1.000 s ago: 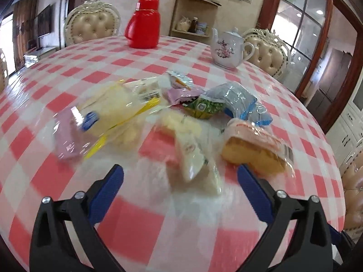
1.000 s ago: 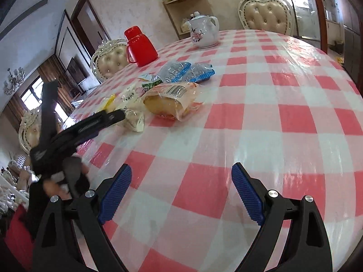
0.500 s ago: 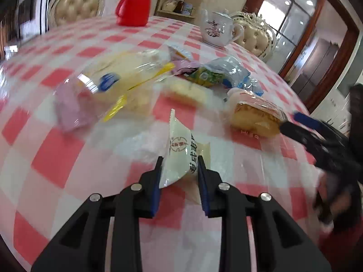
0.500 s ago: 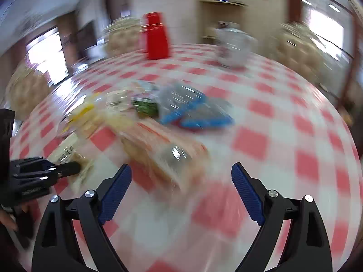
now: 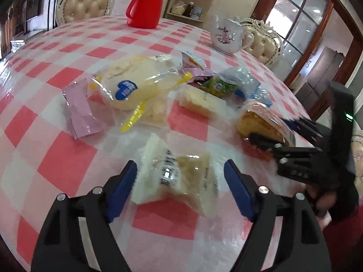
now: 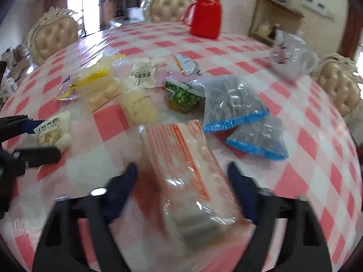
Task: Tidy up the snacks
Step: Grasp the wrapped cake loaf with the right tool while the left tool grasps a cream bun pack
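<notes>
A pile of wrapped snacks lies on the red-and-white checked table point(image 5: 68, 158). My left gripper point(image 5: 180, 179) hangs low over the near side, its jaws opening. A small white snack packet point(image 5: 177, 176) lies flat on the cloth between its blue pads, and neither pad presses on it. The same packet point(image 6: 54, 131) and left gripper point(image 6: 43, 139) show at the left edge of the right wrist view. My right gripper point(image 6: 181, 172) straddles a clear cake packet with orange stripes point(image 6: 181, 154), its jaws closing, with small gaps still beside the wrapper. In the left wrist view the right gripper point(image 5: 270, 129) sits around that cake packet point(image 5: 254, 120).
Behind the grippers lie a large yellow-and-white bag point(image 5: 136, 83), a pink sachet point(image 5: 79, 111), a green packet point(image 6: 181, 95) and two blue-edged bags point(image 6: 233, 106). A red jug point(image 5: 145, 4) and a white teapot point(image 5: 226, 36) stand at the far side. Padded chairs ring the table.
The left gripper, shut on the small packet half a second ago, has opened and the packet lies flat. The right gripper swung toward the pile and now straddles the cake packet, its jaws narrower.
</notes>
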`<state>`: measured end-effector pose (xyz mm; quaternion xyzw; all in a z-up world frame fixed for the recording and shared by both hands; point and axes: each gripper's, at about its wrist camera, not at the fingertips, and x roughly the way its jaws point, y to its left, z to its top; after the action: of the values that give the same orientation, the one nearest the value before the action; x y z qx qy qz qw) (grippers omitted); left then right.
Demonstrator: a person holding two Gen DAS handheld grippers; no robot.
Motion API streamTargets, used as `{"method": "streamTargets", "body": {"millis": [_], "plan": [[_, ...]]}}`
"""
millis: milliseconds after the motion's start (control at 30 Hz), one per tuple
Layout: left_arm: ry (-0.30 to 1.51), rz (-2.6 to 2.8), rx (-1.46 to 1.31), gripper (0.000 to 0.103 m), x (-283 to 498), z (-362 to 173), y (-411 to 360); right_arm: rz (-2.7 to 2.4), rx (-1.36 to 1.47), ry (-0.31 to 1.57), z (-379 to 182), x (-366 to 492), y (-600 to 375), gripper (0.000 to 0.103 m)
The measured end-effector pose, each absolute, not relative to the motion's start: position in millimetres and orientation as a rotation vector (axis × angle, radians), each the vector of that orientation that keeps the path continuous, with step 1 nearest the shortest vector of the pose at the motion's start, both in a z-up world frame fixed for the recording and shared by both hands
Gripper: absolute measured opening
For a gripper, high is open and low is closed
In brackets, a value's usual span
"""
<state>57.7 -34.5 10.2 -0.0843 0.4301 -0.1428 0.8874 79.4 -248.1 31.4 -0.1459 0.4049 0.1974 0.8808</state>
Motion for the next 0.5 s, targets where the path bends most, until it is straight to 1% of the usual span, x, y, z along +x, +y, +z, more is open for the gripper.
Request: {"method": "streamTargets", "body": {"millis": [67, 133, 167, 200, 267, 300, 500], "plan": [[0.894, -0.294, -0.153, 0.078, 59.4, 10.0, -36.8, 0.364, -0.236, 0.844, 34.9, 66.8, -252.6, 0.050], [0.894, -0.280, -0.121, 0.069, 59.4, 9.9, -40.0, 0.332, -0.182, 0.856, 35.1, 50.4, -253.8, 0.050], [0.895, -0.279, -0.115, 0.060, 60.3, 10.0, -40.5, 0.328, -0.152, 0.861, 34.6, 46.1, -254.5, 0.049], [0.896, -0.277, -0.112, 0.047, 60.4, 9.8, -39.7, 0.323, -0.119, 0.863, 34.4, 38.7, -254.4, 0.049], [0.894, -0.317, -0.112, 0.038, 59.3, 10.3, -39.2, 0.301, -0.074, 0.859, 35.8, 27.3, -253.0, 0.048], [0.883, -0.319, -0.105, 0.036, 56.7, 11.7, -39.0, 0.294, -0.049, 0.853, 37.4, 21.6, -253.5, 0.048], [0.837, -0.311, -0.122, 0.035, 47.0, 19.8, -32.6, 0.274, 0.155, 0.799, 45.1, -11.3, -263.4, 0.048]]}}
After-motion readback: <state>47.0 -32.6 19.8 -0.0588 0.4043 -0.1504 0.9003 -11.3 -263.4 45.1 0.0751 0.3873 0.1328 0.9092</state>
